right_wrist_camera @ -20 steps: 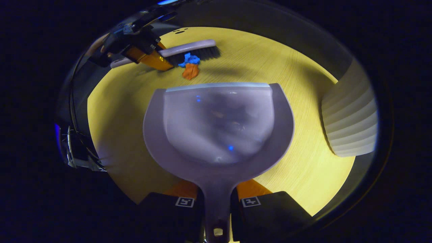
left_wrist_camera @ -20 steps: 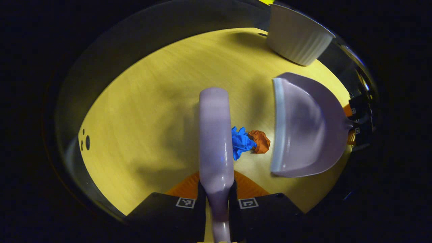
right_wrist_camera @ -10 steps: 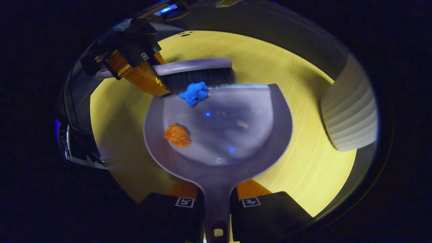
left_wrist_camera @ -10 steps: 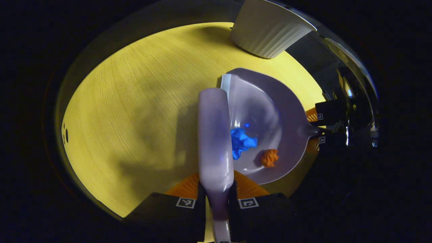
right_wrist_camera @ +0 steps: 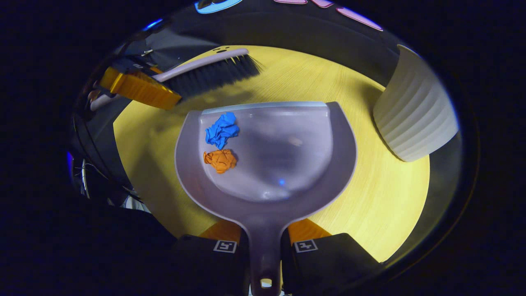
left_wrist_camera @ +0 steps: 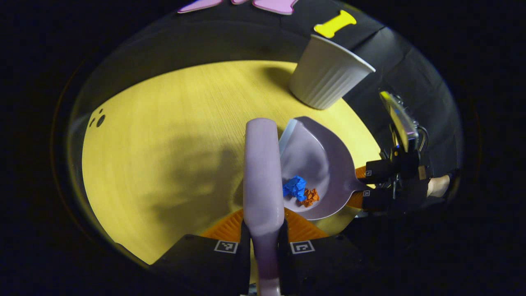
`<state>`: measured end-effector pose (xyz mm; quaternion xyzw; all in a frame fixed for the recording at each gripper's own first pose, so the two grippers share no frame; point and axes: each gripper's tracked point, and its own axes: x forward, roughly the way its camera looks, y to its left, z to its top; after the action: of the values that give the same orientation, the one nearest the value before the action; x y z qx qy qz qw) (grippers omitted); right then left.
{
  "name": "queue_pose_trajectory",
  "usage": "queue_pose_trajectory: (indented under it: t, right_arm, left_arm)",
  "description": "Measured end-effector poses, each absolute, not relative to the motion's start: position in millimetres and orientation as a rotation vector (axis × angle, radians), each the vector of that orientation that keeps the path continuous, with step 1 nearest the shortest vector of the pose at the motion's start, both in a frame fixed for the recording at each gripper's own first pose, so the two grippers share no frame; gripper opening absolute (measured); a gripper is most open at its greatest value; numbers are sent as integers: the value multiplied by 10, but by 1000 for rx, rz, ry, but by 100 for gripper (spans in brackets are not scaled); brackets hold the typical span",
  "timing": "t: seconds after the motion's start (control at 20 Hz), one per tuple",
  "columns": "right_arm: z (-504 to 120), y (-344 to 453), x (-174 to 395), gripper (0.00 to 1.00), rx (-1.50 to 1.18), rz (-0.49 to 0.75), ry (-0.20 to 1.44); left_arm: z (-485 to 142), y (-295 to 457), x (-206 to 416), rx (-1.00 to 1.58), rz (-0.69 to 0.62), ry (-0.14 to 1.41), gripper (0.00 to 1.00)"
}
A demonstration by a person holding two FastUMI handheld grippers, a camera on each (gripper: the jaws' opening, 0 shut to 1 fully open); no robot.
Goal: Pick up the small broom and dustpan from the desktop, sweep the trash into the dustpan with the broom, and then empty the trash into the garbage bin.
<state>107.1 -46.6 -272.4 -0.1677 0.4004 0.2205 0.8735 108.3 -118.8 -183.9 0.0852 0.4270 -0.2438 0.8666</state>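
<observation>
Right gripper (right_wrist_camera: 265, 246): clenched on the dustpan handle, 1 finger pressing each side, at the bottom of the right gripper view.
Left gripper (left_wrist_camera: 263, 246): clenched the same way on the broom handle, at the bottom of the left gripper view.
Dustpan (right_wrist_camera: 287, 185): held roughly level over the worktop; whether its front lip touches the surface I cannot tell.
Trash in pan: 2 crumpled pieces, a blue wad (right_wrist_camera: 222, 129) and an orange wad (right_wrist_camera: 220, 160), lie just beside each other on the pan's left half, in the right gripper view.
Broom (right_wrist_camera: 213, 72): beyond the pan's lip and apart from it, bristles pointing down and seemingly clear of the worktop.
Worktop (right_wrist_camera: 390, 205): yellow wood grain; no loose trash visible on the parts in view.
Garbage bin (right_wrist_camera: 415, 111): white, ribbed, upright, standing near the pan's right side toward the far edge of the worktop.
Done: both tools are picked up and, by the look of it, sweeping is finished, with both pieces in the pan.
Left: carry the pan over the bin's mouth and tip it so both wads slide out. The wads look light, so a hasty tilt could drop them beside the bin.
</observation>
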Motion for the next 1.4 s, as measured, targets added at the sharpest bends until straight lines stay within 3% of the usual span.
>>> queue_pose_trajectory:
  t: [0.2,0.25,0.3,0.4,0.45,0.7,1.4]
  right_arm:
    - [-2622,-515,1062,36,-367,461,817]
    - [-2599,-512,1081,31,-377,466,807]
    - [-2571,-527,1106,36,-390,470,795]
    - [-2534,-550,1129,31,-407,468,786]
    - [-2495,-548,1113,36,-399,468,785]
    - [-2296,-528,1079,36,-335,467,776]
    - [-1877,-896,1468,36,-395,320,704]
  left_arm:
    - [-1741,-775,895,35,-429,769,32]
    - [-1816,-640,834,6,-407,742,32]
    - [-1900,-499,772,-18,-386,718,31]
    - [-2084,-193,650,-35,-345,682,31]
    - [-2199,-53,593,-35,-329,670,31]
    - [-2797,631,310,-59,-281,654,31]
    - [-2533,980,204,-160,-131,675,30]
